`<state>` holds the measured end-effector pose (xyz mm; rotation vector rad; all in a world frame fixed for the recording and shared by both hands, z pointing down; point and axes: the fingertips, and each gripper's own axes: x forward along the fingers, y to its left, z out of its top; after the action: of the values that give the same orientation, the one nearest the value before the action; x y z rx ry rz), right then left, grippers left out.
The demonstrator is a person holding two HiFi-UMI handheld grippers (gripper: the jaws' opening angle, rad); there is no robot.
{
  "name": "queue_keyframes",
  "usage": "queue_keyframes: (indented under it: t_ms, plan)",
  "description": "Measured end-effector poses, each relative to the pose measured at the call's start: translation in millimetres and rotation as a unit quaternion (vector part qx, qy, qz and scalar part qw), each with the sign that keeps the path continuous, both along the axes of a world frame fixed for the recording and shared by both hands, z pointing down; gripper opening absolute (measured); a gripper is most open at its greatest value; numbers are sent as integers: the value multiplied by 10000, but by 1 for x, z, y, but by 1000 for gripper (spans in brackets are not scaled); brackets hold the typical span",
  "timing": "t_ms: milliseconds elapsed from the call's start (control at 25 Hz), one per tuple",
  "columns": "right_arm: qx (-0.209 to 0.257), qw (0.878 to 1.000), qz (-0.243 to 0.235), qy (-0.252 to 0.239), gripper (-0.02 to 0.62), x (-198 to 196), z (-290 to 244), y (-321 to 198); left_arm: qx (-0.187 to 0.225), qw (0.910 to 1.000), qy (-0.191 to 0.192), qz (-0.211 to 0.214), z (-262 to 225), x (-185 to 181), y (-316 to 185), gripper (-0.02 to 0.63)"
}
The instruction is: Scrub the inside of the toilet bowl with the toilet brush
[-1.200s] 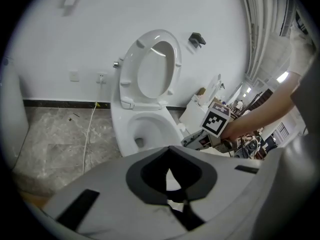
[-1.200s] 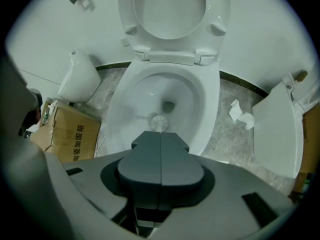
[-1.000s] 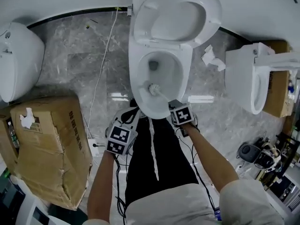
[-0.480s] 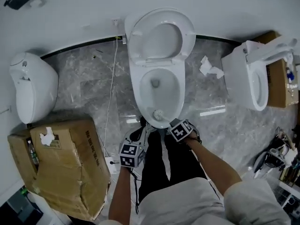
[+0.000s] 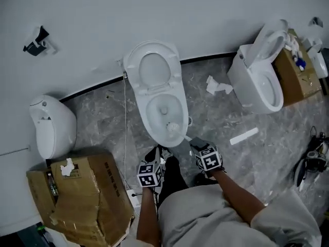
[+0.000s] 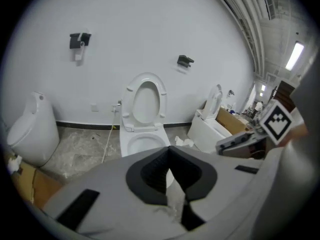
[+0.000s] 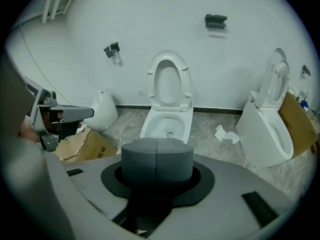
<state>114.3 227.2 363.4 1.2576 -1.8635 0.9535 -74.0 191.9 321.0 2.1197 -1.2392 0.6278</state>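
Note:
The white toilet [image 5: 148,112] stands open against the wall with its seat lid up. The toilet brush [image 5: 173,127] has its white head low in the near end of the bowl, and its handle slants down-right to my right gripper [image 5: 197,145]. That gripper has just been closing and is shut on the handle. In the right gripper view its pads [image 7: 145,159] meet in a seam and hide the brush. My left gripper [image 5: 154,161] hangs near the person's legs, short of the bowl. In the left gripper view its tips [image 6: 170,151] touch with nothing held.
A torn cardboard box [image 5: 87,194] and a white urinal [image 5: 51,127] sit to the left. A second toilet [image 5: 259,81] stands at the right, with crumpled paper [image 5: 216,85] and a white strip [image 5: 244,136] on the marble floor. A white cable [image 5: 125,122] runs beside the toilet.
The head camera has pulled up and back, so the toilet looks smaller. Both grippers rose with it, and the brush head slid from mid-bowl toward the near rim.

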Motion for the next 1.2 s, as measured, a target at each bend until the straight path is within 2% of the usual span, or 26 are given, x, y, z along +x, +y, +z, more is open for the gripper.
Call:
queue_keyframes:
  t_ms: [120,200,320,400,600,720,880,1040,1200]
  plan:
    - [308,9991,243,-188,170,29,-34,43,126,9969,165,-759,-19,11,33,29]
    - [549,9978,212,-296,169,51,-46,60,182,9950,211,-960,-30,31,56,29]
    - [791,9955,282,-433,169,87,-60,82,229,9965,-172,-782,-43,63,99,29]
    - [843,9948,331,-466,169,100,-66,100,181,9960,-279,-831,-52,70,135,29]
    - [876,9935,481,-541,169,103,-72,147,213,9972,-506,-516,-66,68,200,31]
    - [854,9946,331,-480,169,93,-77,167,182,9972,-496,-527,-70,57,214,29]
    - [787,9958,181,-433,169,91,-85,175,106,9958,-192,-884,-74,59,215,29]
    - [865,9957,-103,-318,169,104,-94,182,212,9969,-372,-660,-82,83,216,29]
    - [1056,9943,-164,-3,169,104,-96,208,285,9974,-465,-479,-83,76,237,29]
